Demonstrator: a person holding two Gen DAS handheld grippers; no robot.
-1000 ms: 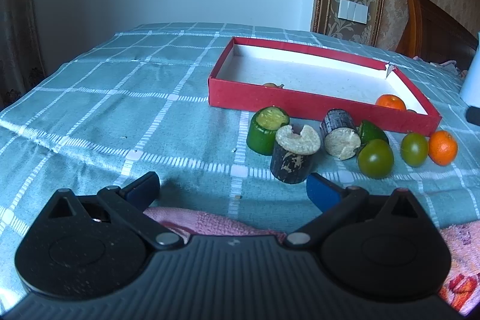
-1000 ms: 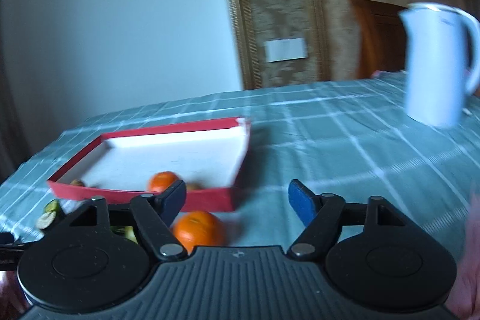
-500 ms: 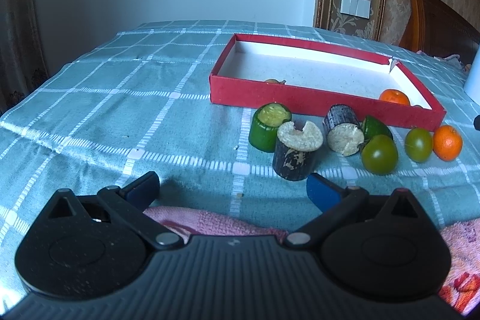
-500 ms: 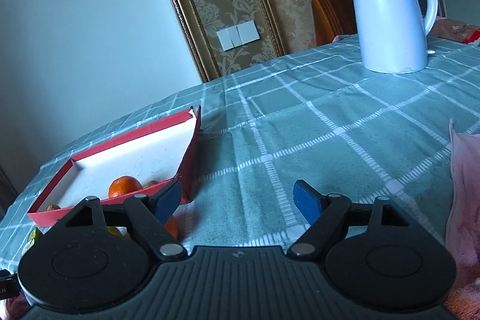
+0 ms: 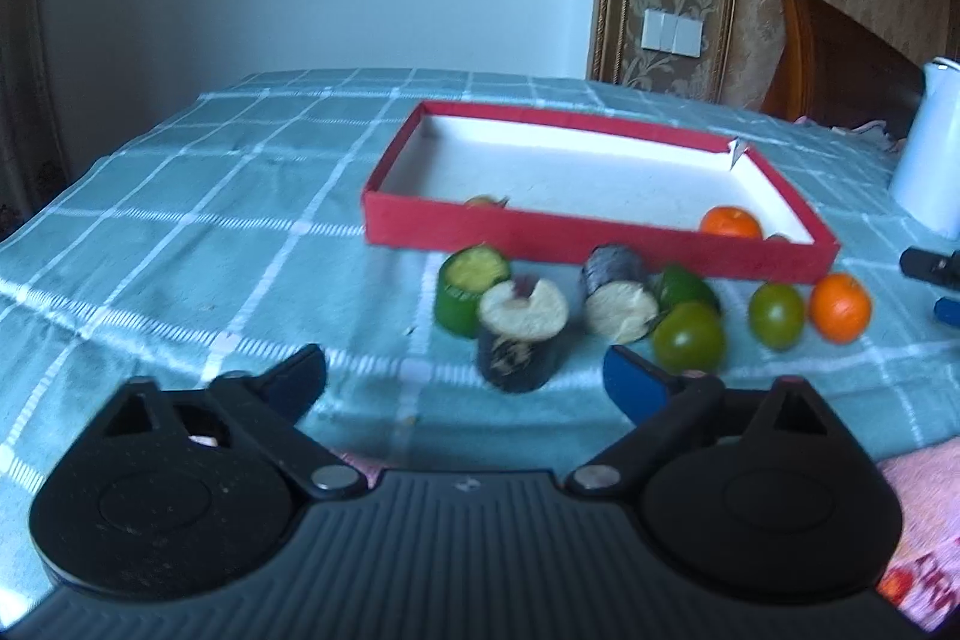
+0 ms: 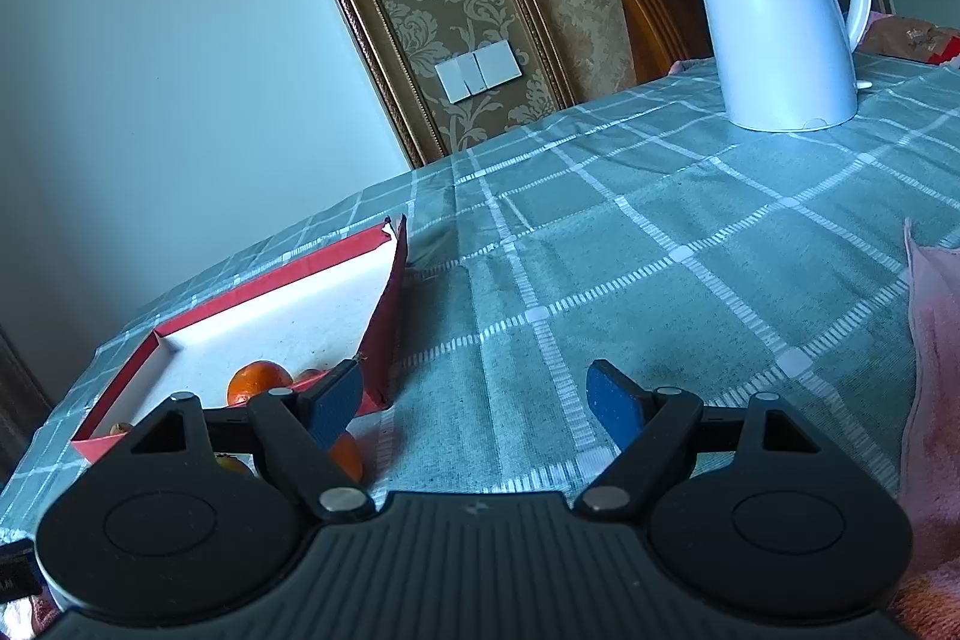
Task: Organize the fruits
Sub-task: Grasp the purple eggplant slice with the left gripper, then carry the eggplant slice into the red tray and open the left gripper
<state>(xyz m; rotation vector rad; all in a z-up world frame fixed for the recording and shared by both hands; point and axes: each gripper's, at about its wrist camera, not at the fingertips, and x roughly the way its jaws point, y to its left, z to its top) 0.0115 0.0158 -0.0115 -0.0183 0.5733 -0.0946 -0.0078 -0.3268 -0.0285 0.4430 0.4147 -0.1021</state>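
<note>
The fruits are lying in a loose row on the checked tablecloth [image 5: 180,196], just in front of the near wall of the red box [image 5: 600,244]: a green cut piece [image 5: 468,289], two dark cut pieces [image 5: 519,334] [image 5: 618,295], two round green fruits [image 5: 689,337] [image 5: 775,314] and an orange one [image 5: 840,307] at the right end. One orange fruit [image 5: 729,222] is sitting inside the box by its right corner, with something small near the front wall that you can't make out.

You are holding the left gripper [image 5: 465,376] low and spread wide, empty, facing the nearest dark piece. The right gripper [image 6: 474,400] is also spread and empty, pointing past the box corner towards the white kettle [image 6: 780,16], away from the row.

By the look of it you are lining up a pick, with most of the sorting undone. Next you are needing to bring the left jaws around that dark piece, squarely, since its neighbours are touching it or just beside.
</note>
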